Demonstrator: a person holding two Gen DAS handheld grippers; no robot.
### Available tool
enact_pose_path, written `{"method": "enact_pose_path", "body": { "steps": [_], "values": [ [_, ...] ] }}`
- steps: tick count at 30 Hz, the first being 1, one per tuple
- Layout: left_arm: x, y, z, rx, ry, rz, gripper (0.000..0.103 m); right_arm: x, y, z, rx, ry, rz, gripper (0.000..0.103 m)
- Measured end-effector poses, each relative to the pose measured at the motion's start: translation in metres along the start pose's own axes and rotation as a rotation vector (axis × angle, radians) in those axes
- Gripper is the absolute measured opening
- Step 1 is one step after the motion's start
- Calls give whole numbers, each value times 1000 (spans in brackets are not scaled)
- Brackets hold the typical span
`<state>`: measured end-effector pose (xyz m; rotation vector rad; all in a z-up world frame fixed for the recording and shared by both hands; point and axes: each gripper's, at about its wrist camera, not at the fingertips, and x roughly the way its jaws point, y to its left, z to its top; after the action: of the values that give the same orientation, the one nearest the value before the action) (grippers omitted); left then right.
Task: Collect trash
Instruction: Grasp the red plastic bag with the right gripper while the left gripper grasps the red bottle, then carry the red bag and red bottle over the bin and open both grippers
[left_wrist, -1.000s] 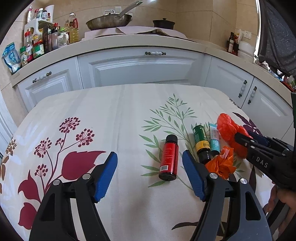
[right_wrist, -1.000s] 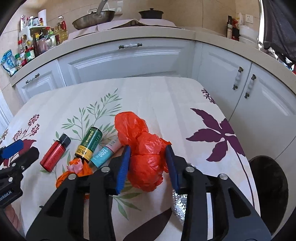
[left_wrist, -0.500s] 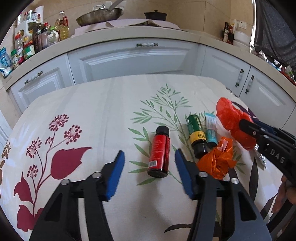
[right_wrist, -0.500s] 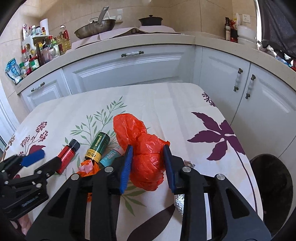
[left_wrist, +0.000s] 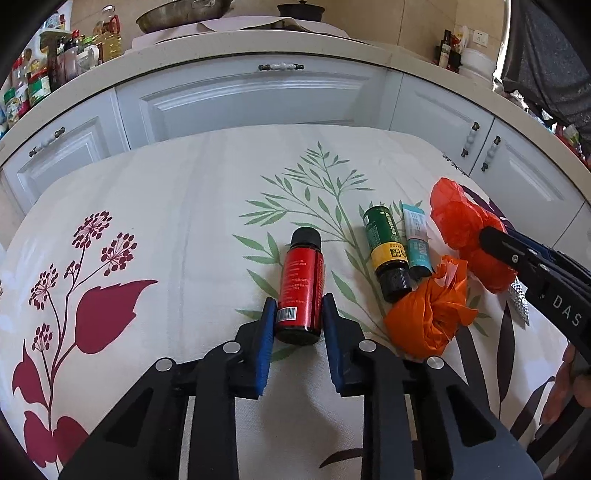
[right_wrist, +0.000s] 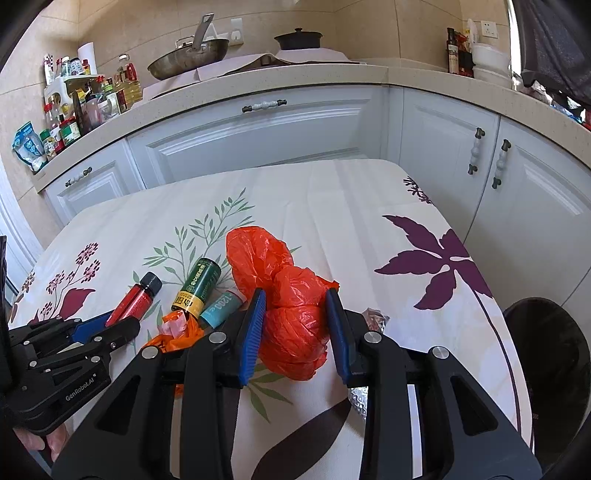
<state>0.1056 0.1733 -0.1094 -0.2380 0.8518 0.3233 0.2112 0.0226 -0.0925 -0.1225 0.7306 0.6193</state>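
Observation:
A small red bottle (left_wrist: 301, 280) with a black cap lies on the floral tablecloth (left_wrist: 184, 221). My left gripper (left_wrist: 298, 300) has its blue pads on either side of the bottle's base, and the jaws are closing against it. The same red bottle (right_wrist: 136, 301) and left gripper (right_wrist: 110, 325) show at the left of the right wrist view. My right gripper (right_wrist: 295, 293) is shut on a red plastic bag (right_wrist: 291, 325), which bulges between the pads. In the left wrist view the right gripper (left_wrist: 498, 236) reaches in from the right onto that bag (left_wrist: 458, 221).
Between the grippers lie a green bottle (left_wrist: 384, 240), a teal tube (left_wrist: 417, 240) and a crumpled orange bag (left_wrist: 432, 314). A foil scrap (right_wrist: 360, 398) sits under the right gripper. A black bin (right_wrist: 546, 350) stands off the table's right edge. White cabinets (right_wrist: 258, 136) line the back.
My left gripper has dropped toward the red bottle and its wide jaws have closed in on the bottle's base. The right gripper keeps its hold on the red bag, barely moved.

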Motion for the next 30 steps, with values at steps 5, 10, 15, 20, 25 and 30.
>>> {"method": "enact_pose_path", "body": {
  "steps": [5, 10, 15, 20, 25, 30],
  "values": [
    [-15, 4, 1, -27, -73, 20, 25, -6, 1, -2, 3, -25, 3, 32],
    [-38, 5, 2, -30, -178, 63, 25, -22, 1, -4, 7, -74, 2, 32],
    [-59, 0, 2, -11, -259, 84, 25, -37, 0, -4, 16, -108, 1, 32],
    [-70, -6, 3, -12, -281, 67, 24, -50, -4, -5, 27, -136, -6, 32],
    [-83, -14, 3, -5, -309, 46, 25, -66, -14, -8, 48, -169, -24, 32],
    [-95, -29, 3, 12, -340, 18, 25, -82, -31, -13, 76, -191, -53, 32]
  ]
}}
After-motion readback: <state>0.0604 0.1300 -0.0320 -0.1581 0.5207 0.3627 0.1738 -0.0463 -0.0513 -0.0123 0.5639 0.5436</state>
